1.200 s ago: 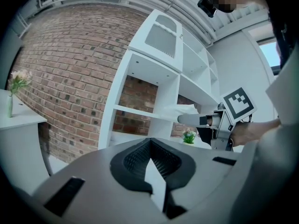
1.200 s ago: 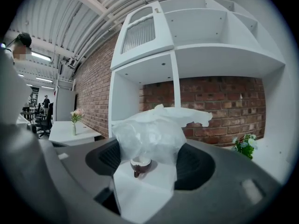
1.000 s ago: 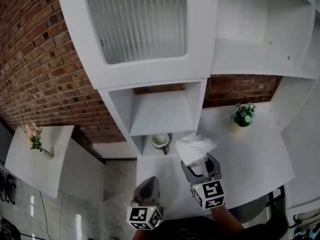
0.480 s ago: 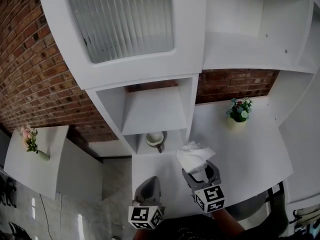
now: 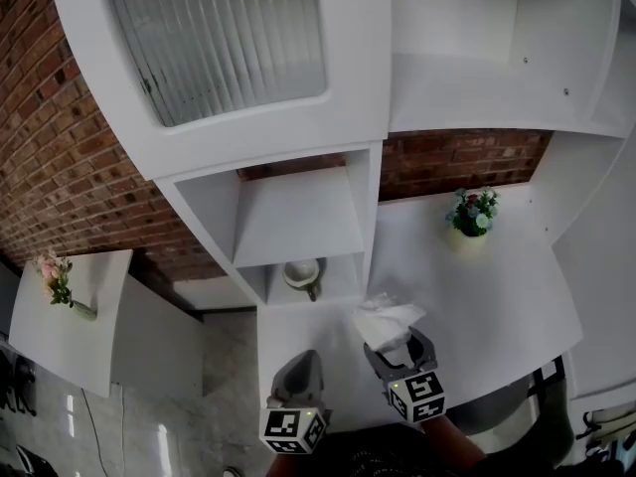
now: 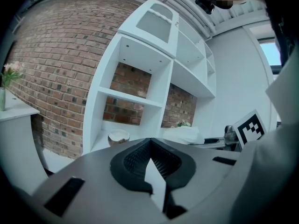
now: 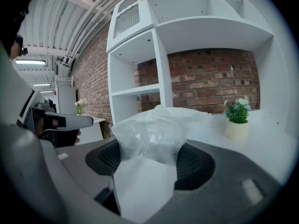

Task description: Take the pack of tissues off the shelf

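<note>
The pack of tissues [image 5: 389,319] is a soft white plastic-wrapped bundle, held over the white counter [image 5: 497,296] just outside the shelf unit [image 5: 298,217]. My right gripper [image 5: 396,344] is shut on it; in the right gripper view the pack [image 7: 153,130] fills the space between the dark pads, with the right gripper [image 7: 150,149] clamped round its lower part. My left gripper [image 5: 296,374] hangs lower left, shut and holding nothing; in the left gripper view the left gripper [image 6: 150,144] has its pads meeting, and the pack [image 6: 184,134] shows to the right.
A pale bowl [image 5: 302,274] sits in the shelf's lowest compartment. A small potted plant [image 5: 473,213] stands on the counter by the brick wall. A side table with a flower vase [image 5: 60,280] is at far left. A frosted-glass cabinet door [image 5: 219,38] is above.
The right gripper has drawn the tissue pack back from the shelf toward me. The left gripper has barely moved.
</note>
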